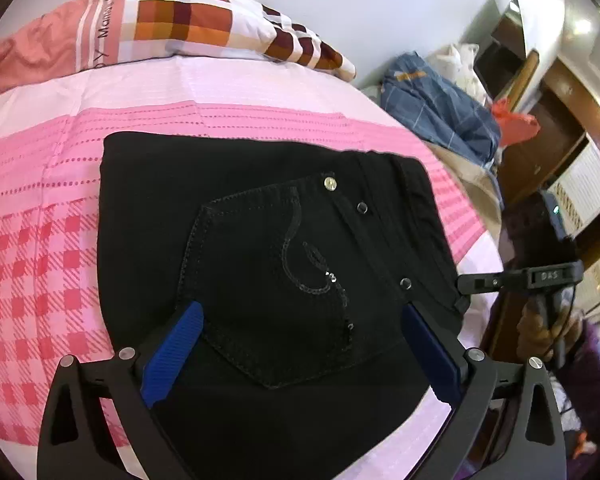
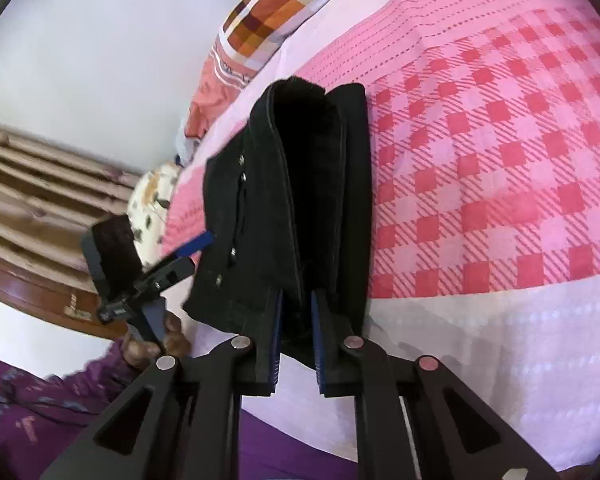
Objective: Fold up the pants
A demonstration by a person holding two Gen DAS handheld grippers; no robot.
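Note:
Black pants (image 1: 268,240) lie folded into a compact stack on the pink bed, back pocket with sequin trim facing up. My left gripper (image 1: 300,320) is open, its blue pads (image 1: 172,356) spread wide just above the pocket, holding nothing. My right gripper (image 2: 298,300) is shut on the edge of the folded black pants (image 2: 300,184), pinching several layers between its blue pads (image 2: 318,344). The left gripper also shows in the right wrist view (image 2: 188,250) at the pants' left side. The right gripper shows in the left wrist view (image 1: 464,296) at the pants' right edge.
A pink checked bedspread (image 1: 40,240) covers the bed. A checked orange and brown pillow (image 1: 188,20) lies at the head. A pile of blue clothes (image 1: 440,108) sits beyond the bed's right edge, near wooden furniture (image 1: 556,128). A white wall (image 2: 80,40) stands behind.

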